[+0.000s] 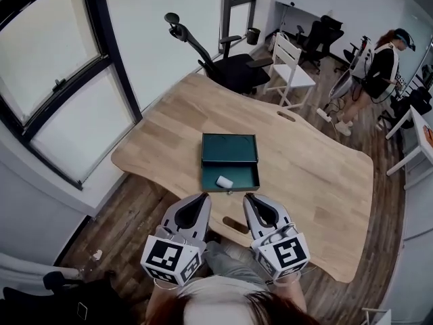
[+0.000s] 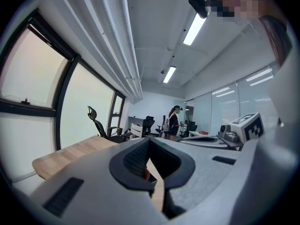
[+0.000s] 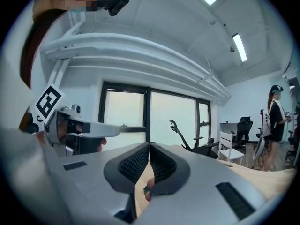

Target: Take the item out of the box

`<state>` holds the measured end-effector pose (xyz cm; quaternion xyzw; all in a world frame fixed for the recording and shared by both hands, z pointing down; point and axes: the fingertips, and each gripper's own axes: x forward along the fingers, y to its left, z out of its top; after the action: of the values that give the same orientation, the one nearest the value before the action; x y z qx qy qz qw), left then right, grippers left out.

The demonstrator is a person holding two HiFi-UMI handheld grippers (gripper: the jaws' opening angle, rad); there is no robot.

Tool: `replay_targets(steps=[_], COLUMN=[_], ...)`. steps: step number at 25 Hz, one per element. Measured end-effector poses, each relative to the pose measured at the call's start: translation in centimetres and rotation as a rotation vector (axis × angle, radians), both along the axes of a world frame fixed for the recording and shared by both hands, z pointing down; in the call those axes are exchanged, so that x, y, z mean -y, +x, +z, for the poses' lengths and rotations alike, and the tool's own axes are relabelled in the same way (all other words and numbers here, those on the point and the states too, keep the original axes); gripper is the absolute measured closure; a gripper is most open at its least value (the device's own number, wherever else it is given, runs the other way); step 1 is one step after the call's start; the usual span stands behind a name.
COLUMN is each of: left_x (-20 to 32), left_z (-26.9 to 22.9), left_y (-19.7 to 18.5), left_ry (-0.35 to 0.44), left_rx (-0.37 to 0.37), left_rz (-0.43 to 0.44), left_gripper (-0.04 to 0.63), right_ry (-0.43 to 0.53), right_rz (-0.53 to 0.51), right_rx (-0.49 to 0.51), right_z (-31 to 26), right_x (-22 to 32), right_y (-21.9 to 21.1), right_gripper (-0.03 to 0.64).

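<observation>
On the wooden counter (image 1: 304, 175) ahead of me the green box (image 1: 230, 189) sits with its lid swung open behind it. The item (image 1: 224, 181), a small white piece, lies inside the open tray close to the near wall, a little left of centre. My left hand-held gripper (image 1: 201, 198) and right hand-held gripper (image 1: 249, 198) hang side by side over the near edge of the counter, just short of the box and apart from it, both pointing roughly level. Each one has its jaws pressed together with nothing between them, so the item is untouched. I judge this to be the approach, before any reach into the box. The next move calls for spreading the jaws of one gripper, tipping its nose down so it clears the front wall of the tray, and setting the pads on either side of the white piece before closing. The piece looks light and may skid against the wall, so I would close slowly and keep the other gripper ready to steady the box.
</observation>
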<state>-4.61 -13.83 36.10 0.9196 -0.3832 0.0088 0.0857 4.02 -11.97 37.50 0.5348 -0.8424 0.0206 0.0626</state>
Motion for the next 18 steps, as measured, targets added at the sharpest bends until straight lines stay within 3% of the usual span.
replay_targets(steps=[4,10,18], left_x=[2.7,6.0,9.8], left_z=[-0.6,-0.6,-0.1], left_y=[-0.1,0.4,1.3], left_ry=[0.012,0.003,-0.014], left_rx=[0.004,0.0,0.011], left_rz=[-0.006,-0.006,0.001], left_gripper=[0.588,0.588,0.588], right_ry=[-0.074,-0.054,-0.157], right_rz=[-0.013,-0.07,-0.145], right_rx=[-0.024,-0.083,-0.141], right_z=[1.6,3.5,7.2], right_x=[2.2,6.2,10.0], right_y=[0.0,0.4,-0.2], right_gripper=[0.592,0.591,0.589])
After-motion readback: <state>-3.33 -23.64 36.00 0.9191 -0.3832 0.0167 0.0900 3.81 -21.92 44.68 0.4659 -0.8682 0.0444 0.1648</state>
